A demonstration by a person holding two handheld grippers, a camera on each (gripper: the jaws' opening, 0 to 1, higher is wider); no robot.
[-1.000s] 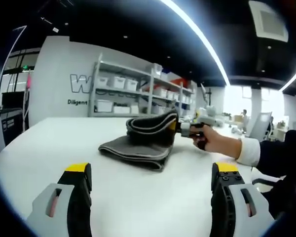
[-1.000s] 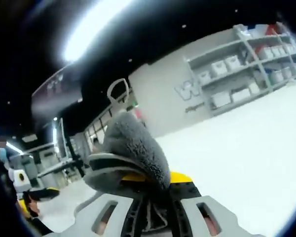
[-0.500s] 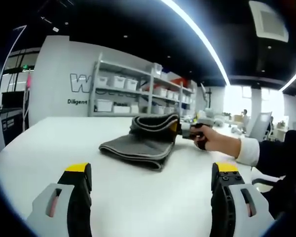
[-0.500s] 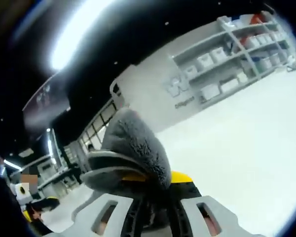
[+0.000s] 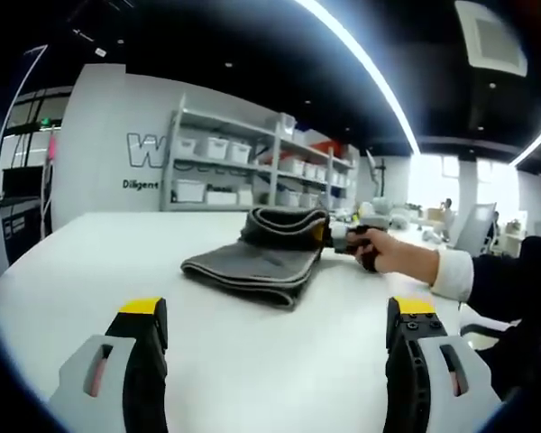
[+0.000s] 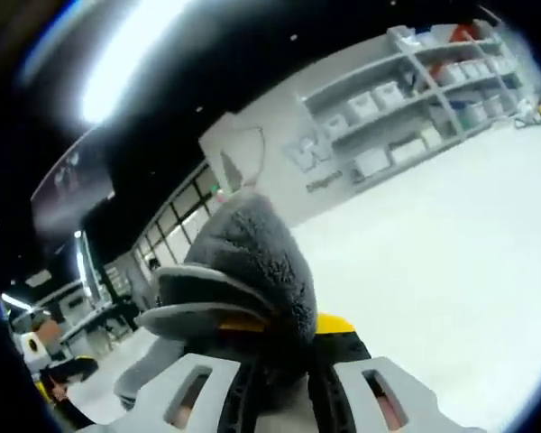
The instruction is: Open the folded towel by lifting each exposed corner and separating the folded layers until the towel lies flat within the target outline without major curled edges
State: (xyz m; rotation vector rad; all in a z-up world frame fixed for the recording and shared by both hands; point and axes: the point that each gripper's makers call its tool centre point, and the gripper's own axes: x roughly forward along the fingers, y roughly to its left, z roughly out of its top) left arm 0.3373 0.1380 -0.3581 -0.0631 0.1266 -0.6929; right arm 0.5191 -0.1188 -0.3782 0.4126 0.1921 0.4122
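Left gripper view: the left gripper sits nearest, jaws spread wide apart with nothing between them, above the bare white table. Beyond it, mid-table, lies the folded grey towel; its far-right corner is raised off the lower layers. That corner is clamped by the right gripper, held in a person's hand entering from the right.

Right gripper view: the right gripper has its jaws closed on a bunched towel fold. Farthest back stands a shelving unit with storage bins.
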